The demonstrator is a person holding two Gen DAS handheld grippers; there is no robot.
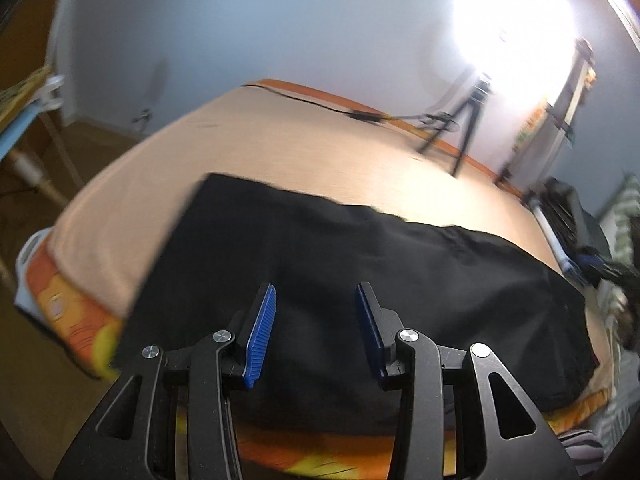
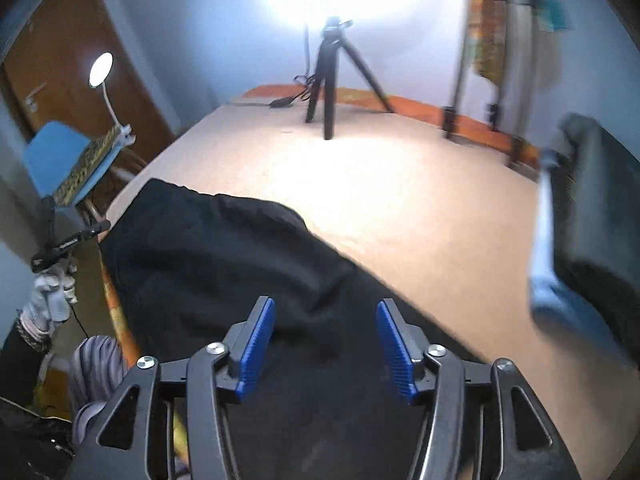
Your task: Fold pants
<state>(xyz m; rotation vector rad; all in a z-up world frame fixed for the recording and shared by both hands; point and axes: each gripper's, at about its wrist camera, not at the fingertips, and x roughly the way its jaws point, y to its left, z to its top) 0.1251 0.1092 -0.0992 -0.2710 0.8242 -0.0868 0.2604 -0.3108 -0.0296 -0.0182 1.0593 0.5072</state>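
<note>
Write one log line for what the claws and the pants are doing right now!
left claw: open, empty, above black pants | right claw: open, empty, above pants | pants: flat on bed, near its edge

A bedroom at home: a wide bed [image 2: 400, 200] under a peach sheet, wooden door [image 2: 60, 60], small lamp [image 2: 100, 70], tripod [image 2: 330, 76] standing on the mattress.

The pants [image 1: 360, 272] are showing as matt black cloth, lying on a smooth peach bedsheet [image 1: 280, 152]. The pads [image 2: 256, 344] are looking like ribbed blue plastic on matt black arms with shiny metal rivets.
</note>
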